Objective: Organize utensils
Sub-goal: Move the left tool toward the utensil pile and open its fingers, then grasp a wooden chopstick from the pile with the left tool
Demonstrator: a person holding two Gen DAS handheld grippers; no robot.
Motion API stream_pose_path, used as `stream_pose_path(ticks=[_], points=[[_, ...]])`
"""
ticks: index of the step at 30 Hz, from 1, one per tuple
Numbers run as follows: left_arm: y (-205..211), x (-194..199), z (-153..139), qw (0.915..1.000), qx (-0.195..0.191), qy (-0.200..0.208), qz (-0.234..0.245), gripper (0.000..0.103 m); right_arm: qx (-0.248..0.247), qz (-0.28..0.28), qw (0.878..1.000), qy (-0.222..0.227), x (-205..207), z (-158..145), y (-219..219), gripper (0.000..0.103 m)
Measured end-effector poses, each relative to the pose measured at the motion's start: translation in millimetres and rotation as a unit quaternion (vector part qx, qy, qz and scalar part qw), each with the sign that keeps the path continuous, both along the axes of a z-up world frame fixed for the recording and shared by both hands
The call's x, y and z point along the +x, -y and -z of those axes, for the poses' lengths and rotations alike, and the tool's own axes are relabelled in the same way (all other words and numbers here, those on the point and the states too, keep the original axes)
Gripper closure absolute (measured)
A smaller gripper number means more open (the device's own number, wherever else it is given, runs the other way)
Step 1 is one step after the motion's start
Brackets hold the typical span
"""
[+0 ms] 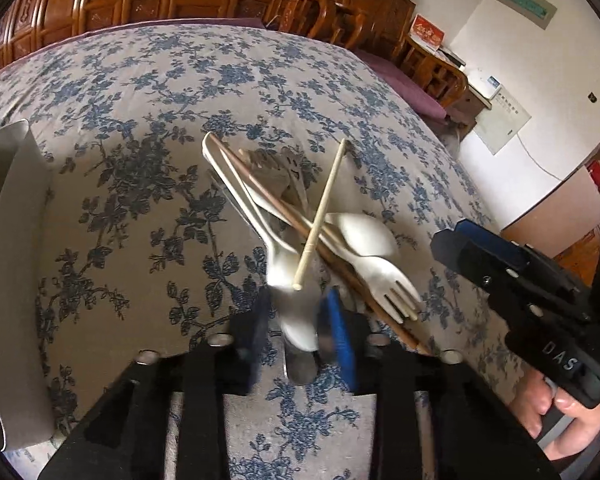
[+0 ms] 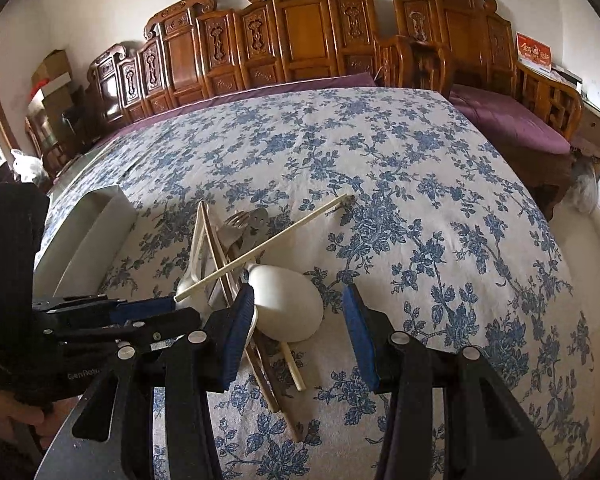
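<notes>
**me:** Working the utensil pile point(image 1: 300, 220) right now. My left gripper point(image 1: 296, 328) has its fingers either side of a white spoon point(image 1: 296, 320) at the near end of the pile, blurry there, so I can't tell if it's actually pinched yet. My right gripper point(image 2: 296, 320) is spread wide, the big white spoon point(image 2: 286, 306) between its pads, left pad touching it, right pad apart. White tray point(image 1: 12, 240) sits left of the pile.

**other:** Watch that pale chopstick point(image 1: 320, 216), it's lying across the top of the pile.

**me:** Yep. The fork point(image 1: 388, 284) and brown chopsticks point(image 1: 268, 200) are tangled under it too. My guess: clamp low on the spoon bowl, lift slow and straight up, so the chopstick slides off instead of flicking. Then carry it left to the tray.
</notes>
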State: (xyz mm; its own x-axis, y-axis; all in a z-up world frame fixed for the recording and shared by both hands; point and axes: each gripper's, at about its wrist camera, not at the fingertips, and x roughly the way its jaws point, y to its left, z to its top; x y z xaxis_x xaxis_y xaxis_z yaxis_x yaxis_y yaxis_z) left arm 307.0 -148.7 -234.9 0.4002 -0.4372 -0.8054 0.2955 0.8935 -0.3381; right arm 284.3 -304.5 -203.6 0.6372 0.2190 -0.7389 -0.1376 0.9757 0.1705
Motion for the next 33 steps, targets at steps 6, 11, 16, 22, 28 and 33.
stream_pose_path(ticks=[6,11,16,22,28,33], points=[[-4.3,-5.8,-14.2,0.9999,-0.001,0.015,0.002,0.099,0.003,-0.007,1.000,0.001,1.9,-0.5,-5.7,0.054],[-9.7,-9.9,-22.2,0.9995,0.008,0.028,0.009,0.100,0.010,-0.011,1.000,-0.001,4.5,0.2,-9.0,0.054],[-14.3,-11.4,-23.7,0.9995,0.005,0.029,0.009,0.100,0.011,-0.008,1.000,-0.003,5.4,1.4,-8.1,0.054],[-20.3,-30.3,-38.4,0.9981,0.010,0.061,0.000,0.100,0.010,-0.008,1.000,-0.005,5.9,3.5,-5.8,0.054],[-45.7,-47.6,-51.5,0.9959,0.013,0.086,-0.024,0.103,0.006,-0.013,1.000,-0.004,3.9,4.0,-9.0,0.054],[-60.4,-58.5,-60.0,0.9940,0.027,0.102,-0.029,0.103,0.006,-0.019,1.000,-0.006,2.9,4.9,-13.9,0.054]])
